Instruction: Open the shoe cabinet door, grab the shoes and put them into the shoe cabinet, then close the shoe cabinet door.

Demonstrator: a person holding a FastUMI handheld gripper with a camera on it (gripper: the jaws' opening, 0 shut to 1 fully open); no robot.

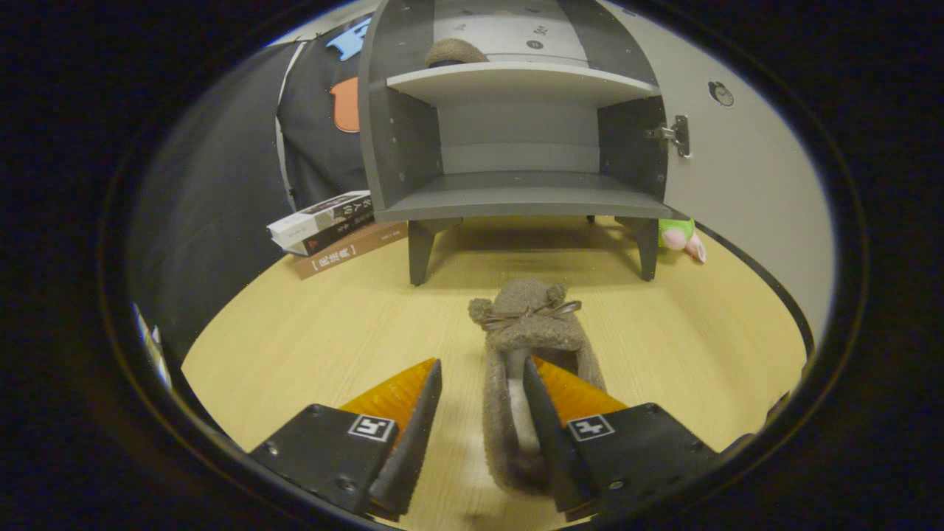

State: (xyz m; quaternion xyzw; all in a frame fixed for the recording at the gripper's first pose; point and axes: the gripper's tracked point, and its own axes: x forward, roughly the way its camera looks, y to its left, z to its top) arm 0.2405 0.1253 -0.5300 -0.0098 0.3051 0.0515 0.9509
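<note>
The hand-held gripper (pixel 481 372) is spread wide, its two fingers apart and clamping nothing: the right finger has slipped down inside the opening of the fuzzy grey-brown slipper with pom-poms and a thin bow (pixel 525 324), while the left finger stands clear of the slipper's outer side over the bare tabletop, so the near side wall of the slipper lies between them without being pinched. The slipper lies on the pale wood-grain table (pixel 310 339), heel end down between the fingers and toe pointing away, just ahead of them. Beyond it stands the grey wooden shoe cabinet on short legs (pixel 516 158), its pale door (pixel 745 184) swung open to the right on a metal hinge (pixel 675 135). The lower compartment faces the fingers; on the upper shelf sits a second fuzzy grey-brown slipper (pixel 453 51). Left of the cabinet's legs lies a small stack of books (pixel 332 228). Right of the cabinet, by the door's foot, is a green and pink soft toy (pixel 682 234)
</note>
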